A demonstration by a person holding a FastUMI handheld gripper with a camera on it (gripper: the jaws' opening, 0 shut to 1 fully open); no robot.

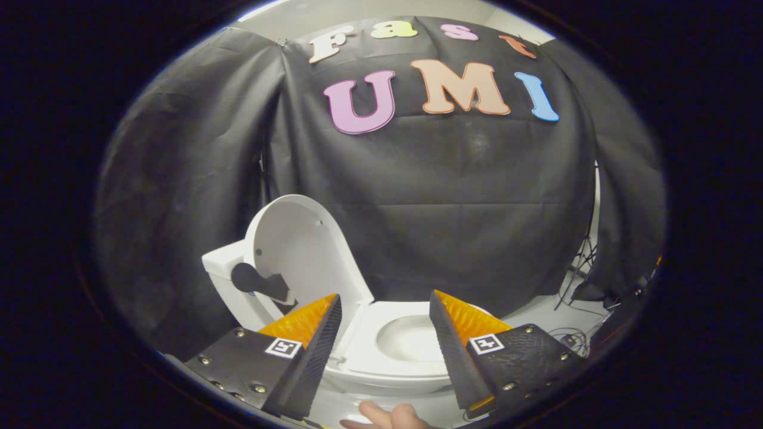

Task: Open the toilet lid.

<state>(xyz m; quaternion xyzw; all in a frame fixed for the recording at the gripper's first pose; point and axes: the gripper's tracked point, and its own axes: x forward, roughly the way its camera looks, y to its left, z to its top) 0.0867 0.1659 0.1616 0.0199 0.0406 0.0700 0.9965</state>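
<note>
A white toilet [381, 363] stands just ahead of my fingers. Its lid [298, 250] is raised, standing nearly upright and leaning back toward the white tank [223, 265]. The seat [366, 342] lies down around the open bowl [411, 339]. My gripper [385, 304] is open, its two black and orange fingers [316, 333] spread wide with nothing between them. The bowl and seat show through the gap. The left fingertip is close below the lid's lower edge, apart from it.
A dark flush handle [256, 281] sticks out from the tank's side. Black cloth walls close in behind and to both sides. Cables and a stand [575, 280] lie on the pale floor at the right. A person's fingers [387, 416] show below the gripper.
</note>
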